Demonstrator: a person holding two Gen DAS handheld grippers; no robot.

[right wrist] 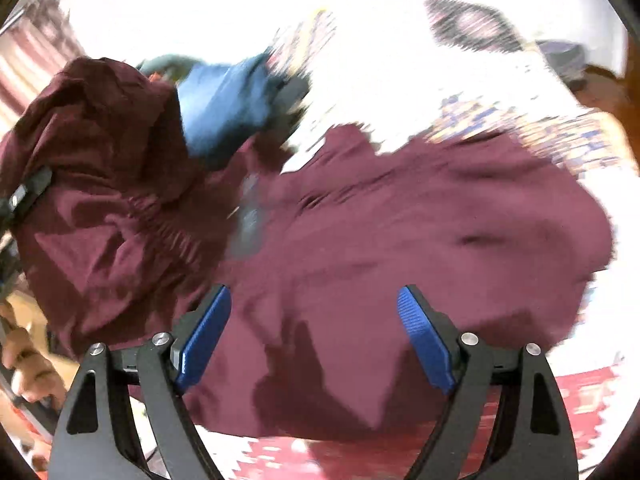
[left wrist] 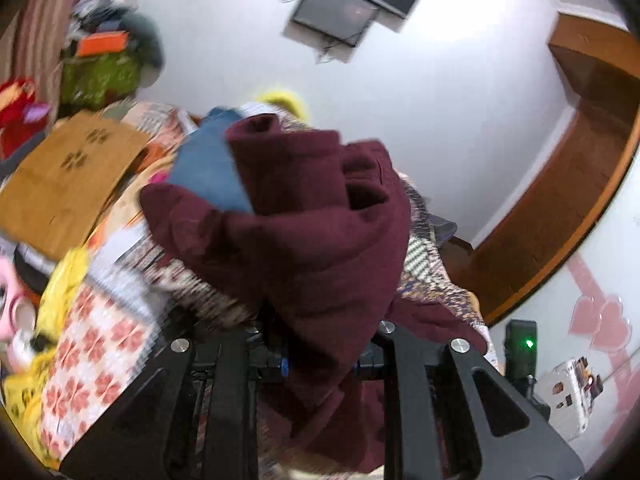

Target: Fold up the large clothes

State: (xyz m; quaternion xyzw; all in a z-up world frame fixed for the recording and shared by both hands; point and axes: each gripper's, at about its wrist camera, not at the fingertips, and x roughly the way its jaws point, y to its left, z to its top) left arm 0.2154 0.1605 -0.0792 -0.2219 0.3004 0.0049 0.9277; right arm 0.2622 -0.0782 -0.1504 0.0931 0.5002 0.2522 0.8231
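A large maroon garment (left wrist: 316, 216) hangs bunched from my left gripper (left wrist: 320, 360), whose jaws are shut on a fold of it. A blue cloth (left wrist: 208, 168) lies behind the raised maroon fabric. In the right wrist view the same maroon garment (right wrist: 400, 224) spreads over the patterned bed cover, with its left part lifted in a bunch (right wrist: 100, 152). My right gripper (right wrist: 314, 332) is open and empty just above the garment's near edge. The blue cloth (right wrist: 224, 100) shows behind the bunch.
The bed (left wrist: 108, 344) has a red-and-white patterned cover and is cluttered: a brown folded cloth (left wrist: 68, 180), yellow fabric (left wrist: 60, 288), a green bag (left wrist: 100, 76). A wall screen (left wrist: 332, 16) and a wooden door frame (left wrist: 560, 184) are behind. A red rug (right wrist: 560, 408) lies below.
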